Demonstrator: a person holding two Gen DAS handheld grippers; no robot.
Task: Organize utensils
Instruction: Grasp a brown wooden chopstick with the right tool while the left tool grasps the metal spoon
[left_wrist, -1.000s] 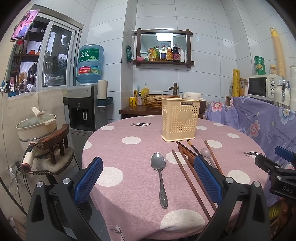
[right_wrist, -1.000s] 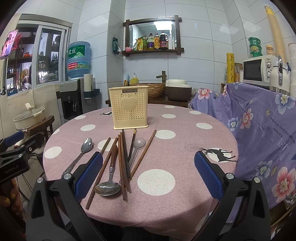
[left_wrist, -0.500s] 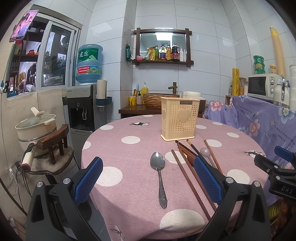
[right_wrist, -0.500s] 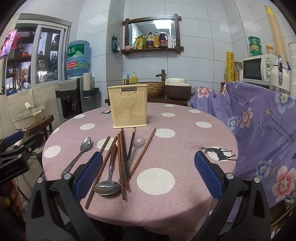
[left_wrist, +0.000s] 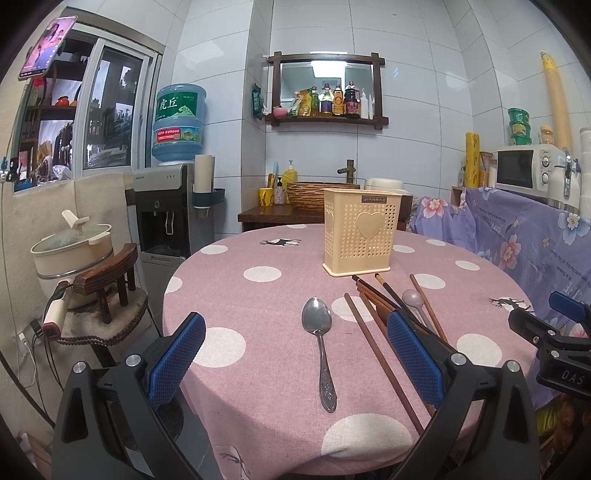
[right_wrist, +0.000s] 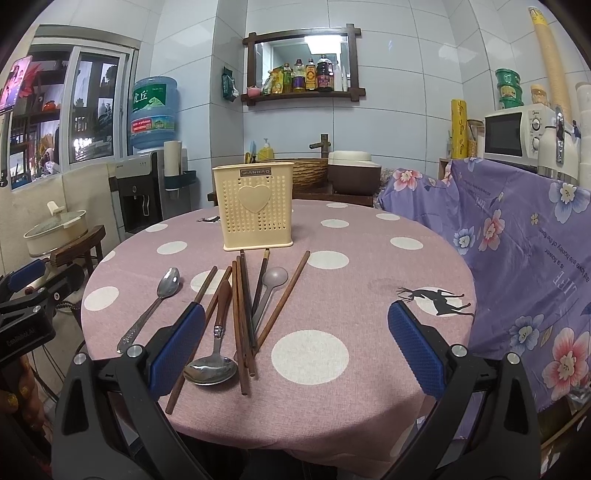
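Left gripper (left_wrist: 293, 356) and right gripper (right_wrist: 295, 349): jaws spread wide, holding nothing, hovering at the near edge of the round table (right_wrist: 369, 229). Almost no change from a second ago, only a slight drift of both views; nothing gripped, nothing moved, so sorting not yet begun. At 12 o'clock from the left gripper, steel spoon (left_wrist: 318, 343); at 1 o'clock, chopsticks (left_wrist: 376, 325). At 11 o'clock from the right gripper, wooden-handled spoon (right_wrist: 214, 349) and grey spoon (right_wrist: 269, 286) among the sticks. Further at 12, cream holder (right_wrist: 255, 210), standing apart, marked "JIANHAO". Blue water jug (left_wrist: 179, 118) lettered "虎丘"; right gripper body reading "DAS"
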